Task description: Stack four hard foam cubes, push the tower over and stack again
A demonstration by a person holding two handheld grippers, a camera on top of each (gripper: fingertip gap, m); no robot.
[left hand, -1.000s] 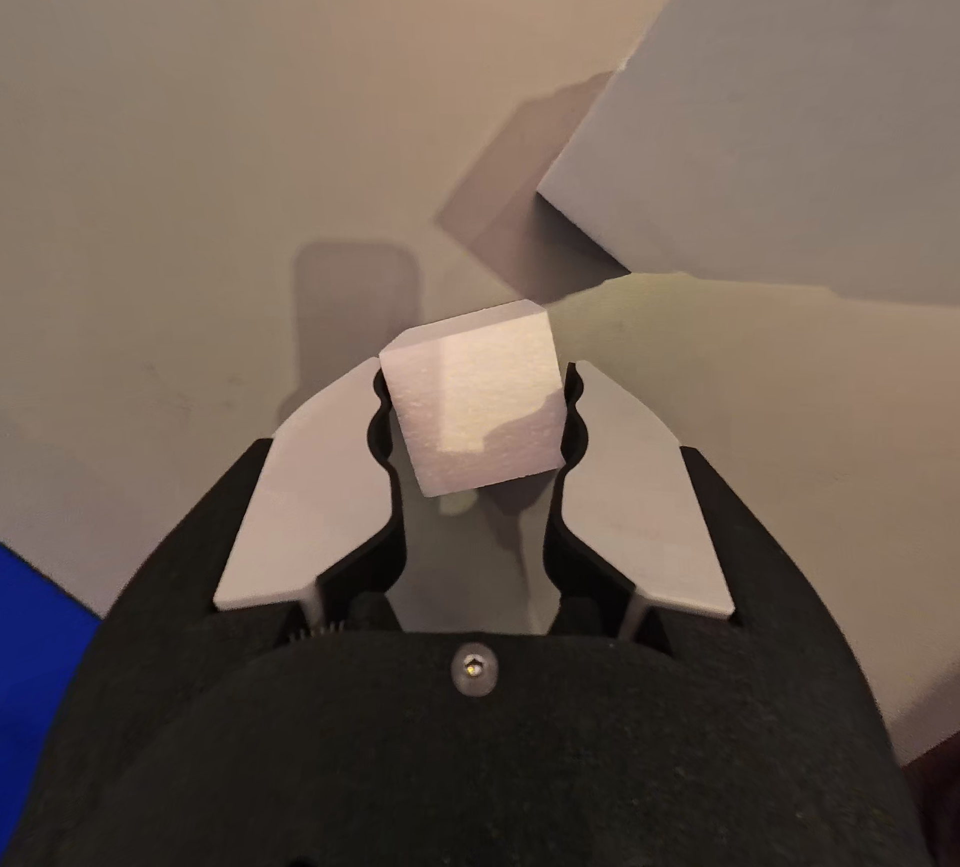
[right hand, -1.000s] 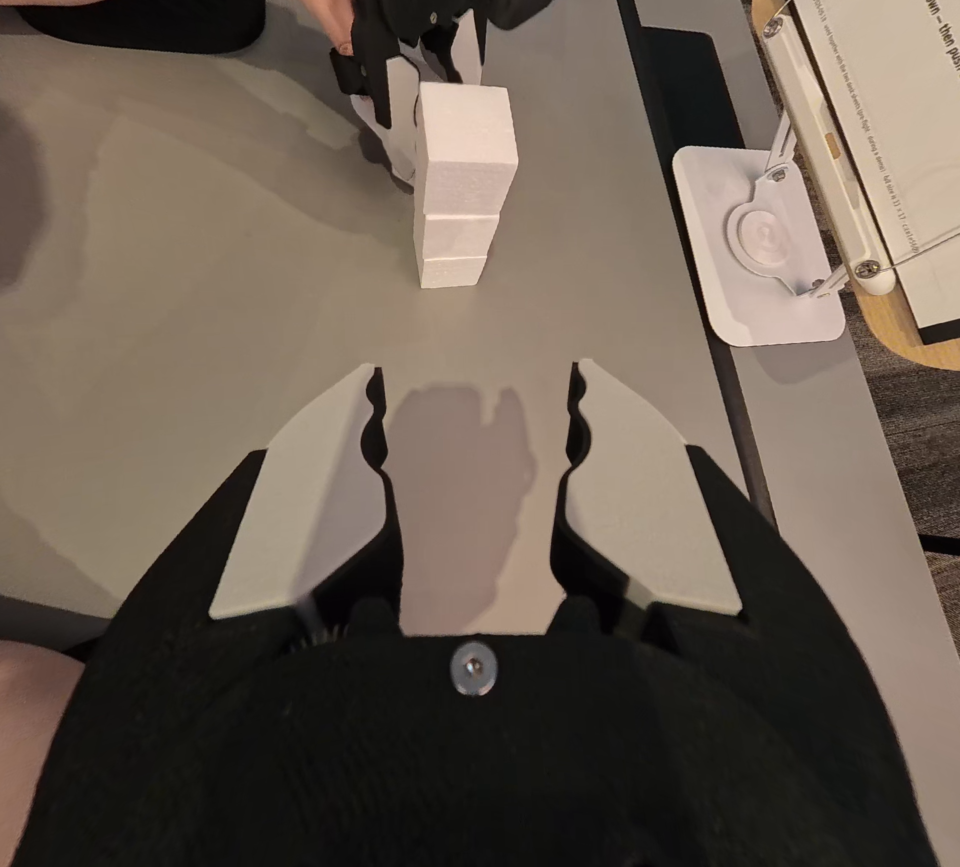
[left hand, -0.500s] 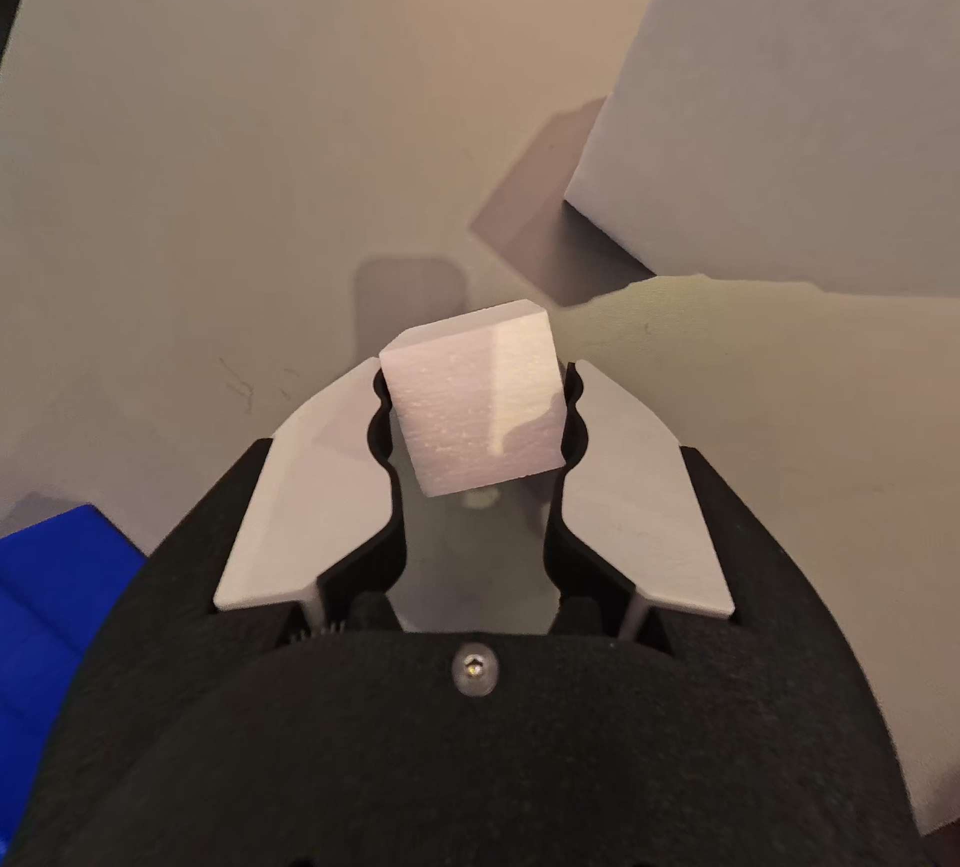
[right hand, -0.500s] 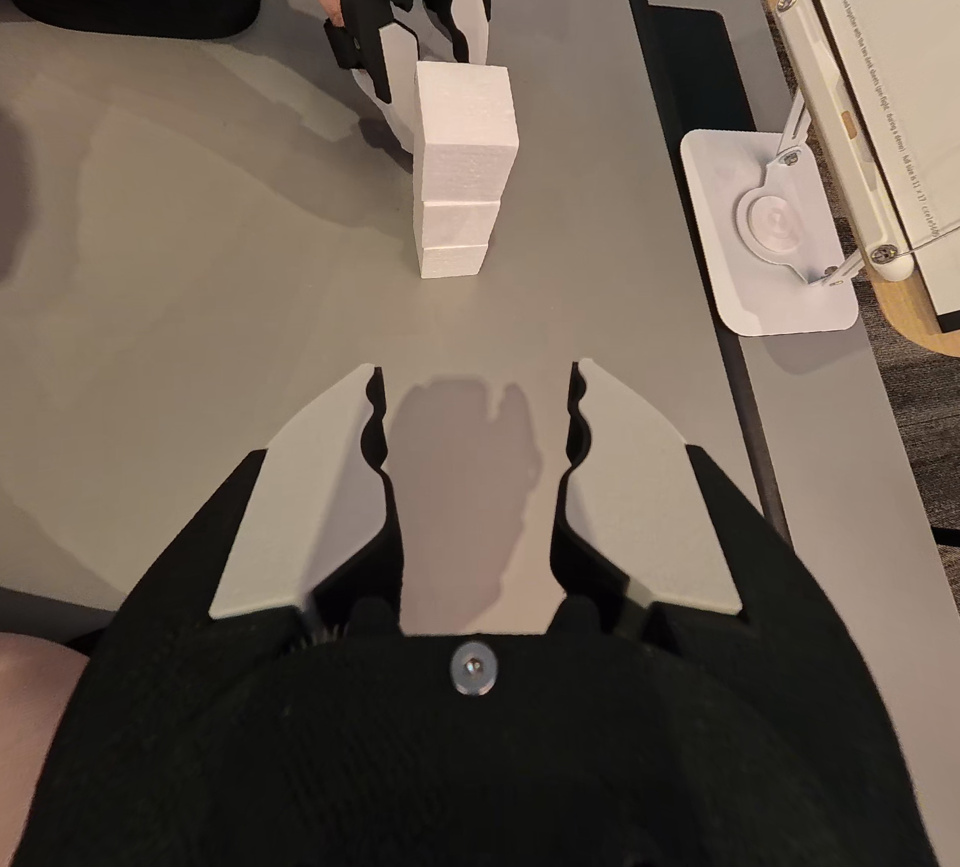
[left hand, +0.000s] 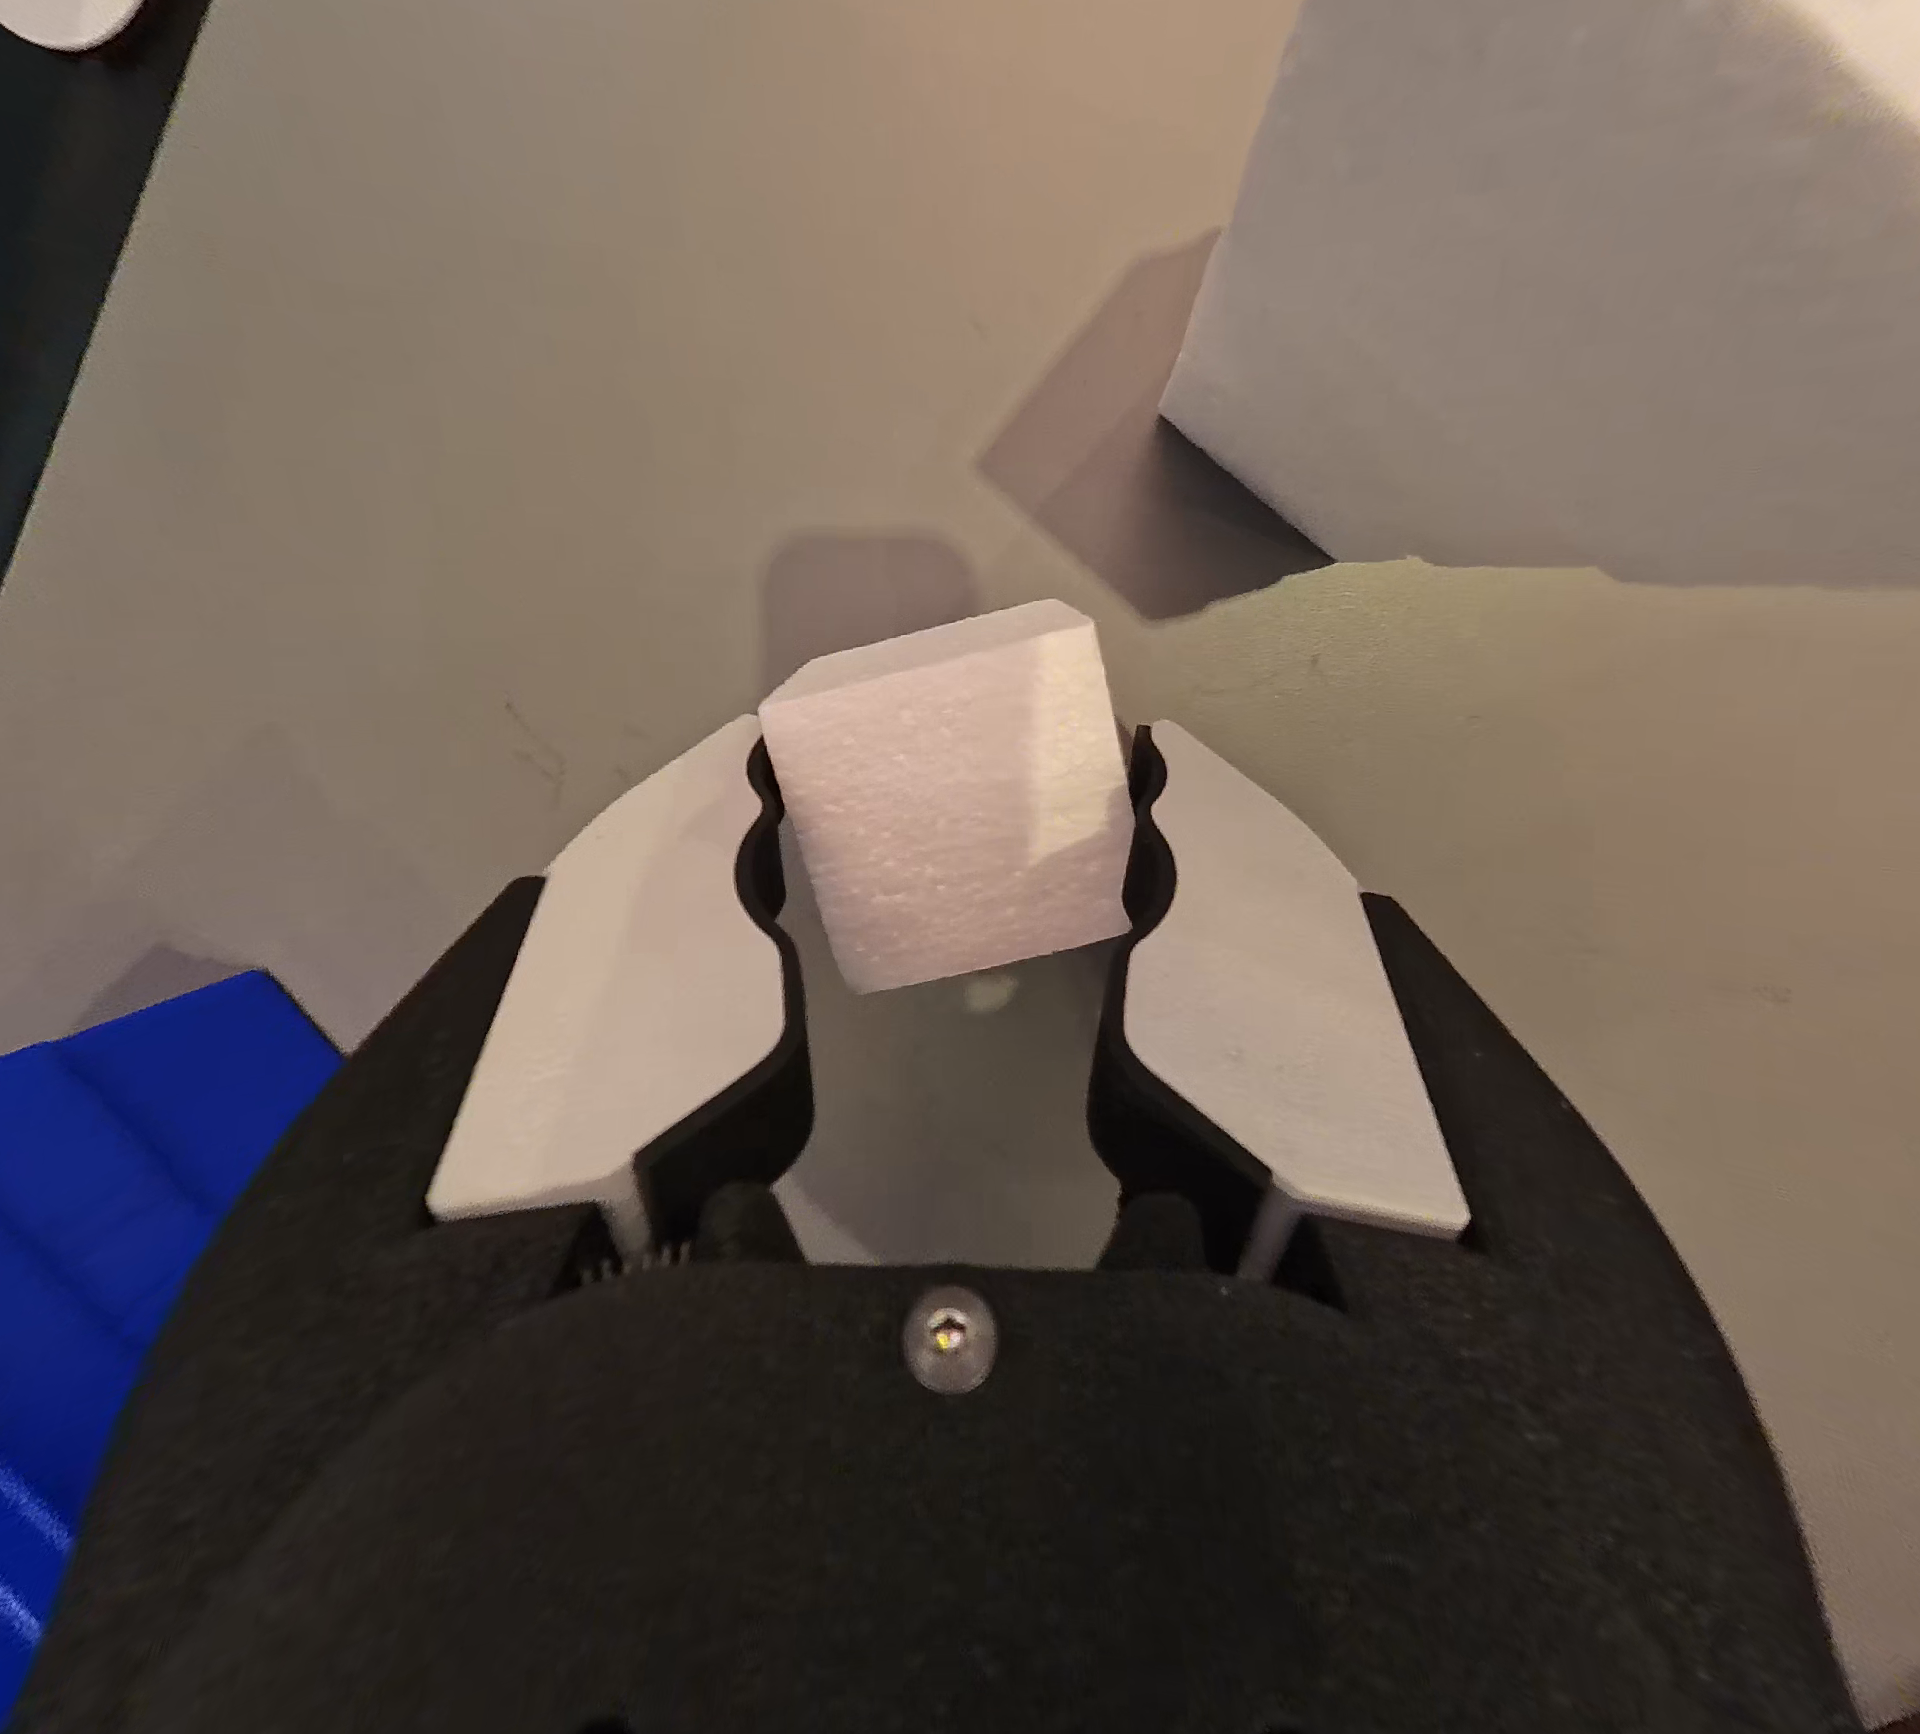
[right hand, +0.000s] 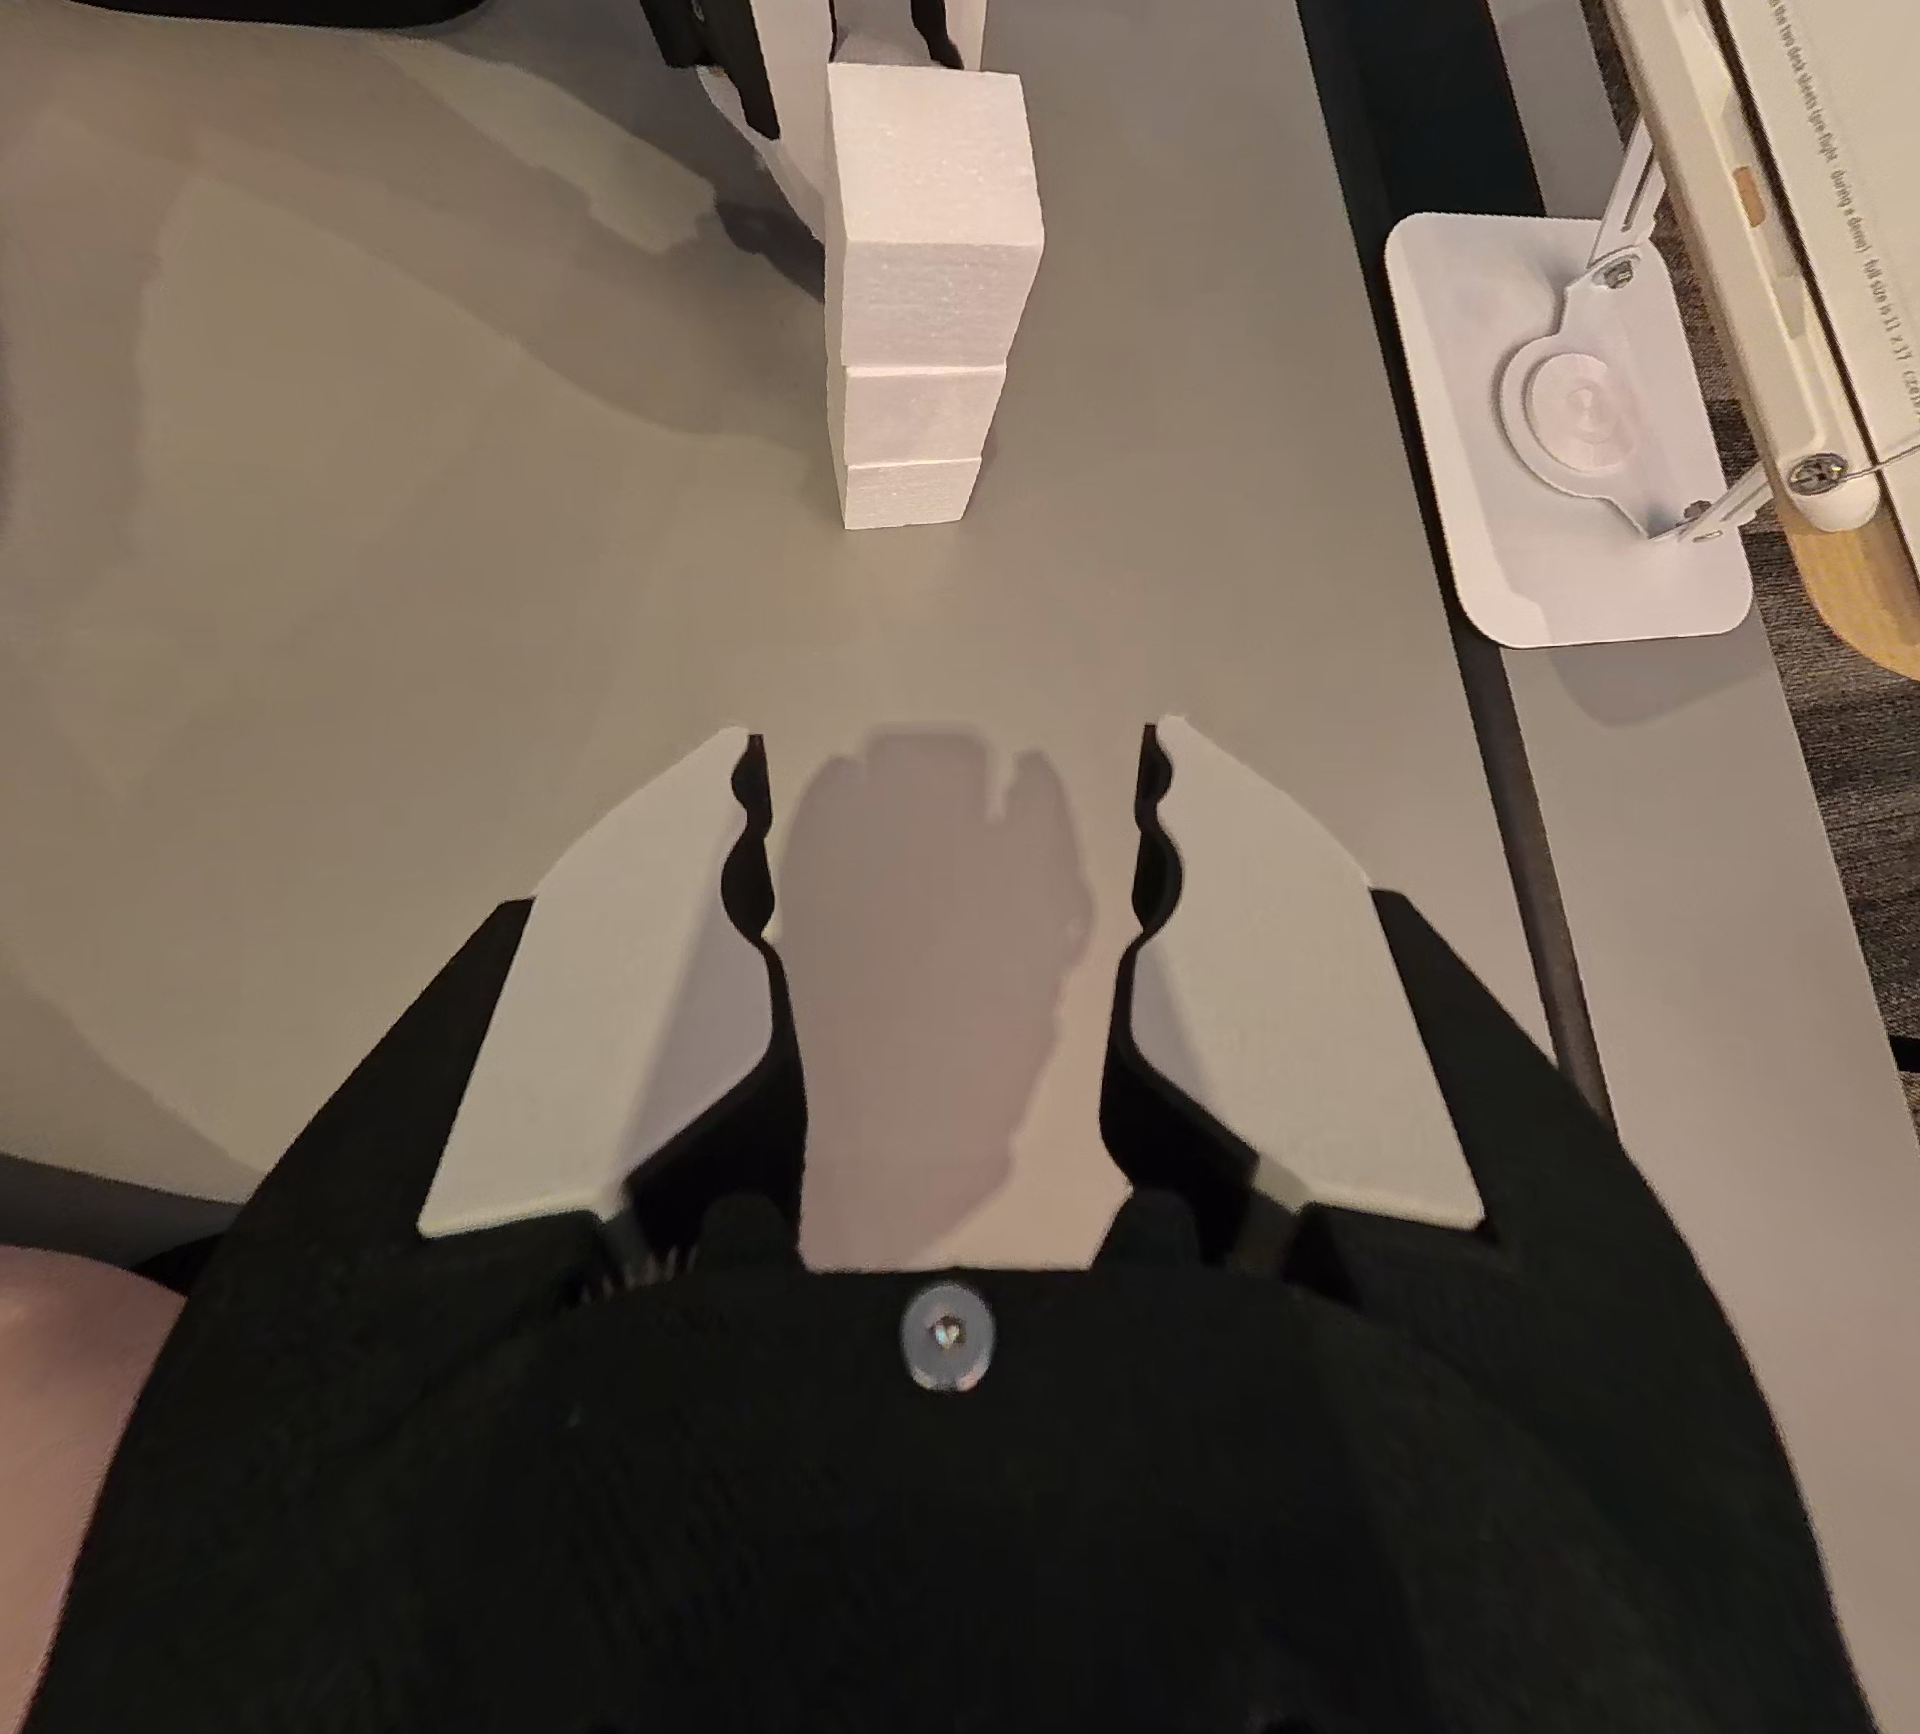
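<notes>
Right gripper (right hand: 945, 837) is hovering over the grey table (right hand: 416, 604), jaws standing apart, nothing between them. Beyond it a tower of three white foam cubes (right hand: 925, 302) is standing upright. Behind the tower, left gripper (left hand: 948, 811) is clamping a fourth cube (left hand: 951, 806), slightly tilted, between its fingertips.

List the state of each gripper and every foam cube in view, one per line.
left gripper: jaws shut on the held cube, close beside the tower.
held cube: gripped, tilted, lifted off the table.
tower: three cubes stacked, upright; fourth not yet on.
right gripper: jaws open, empty, short of the tower.
</notes>
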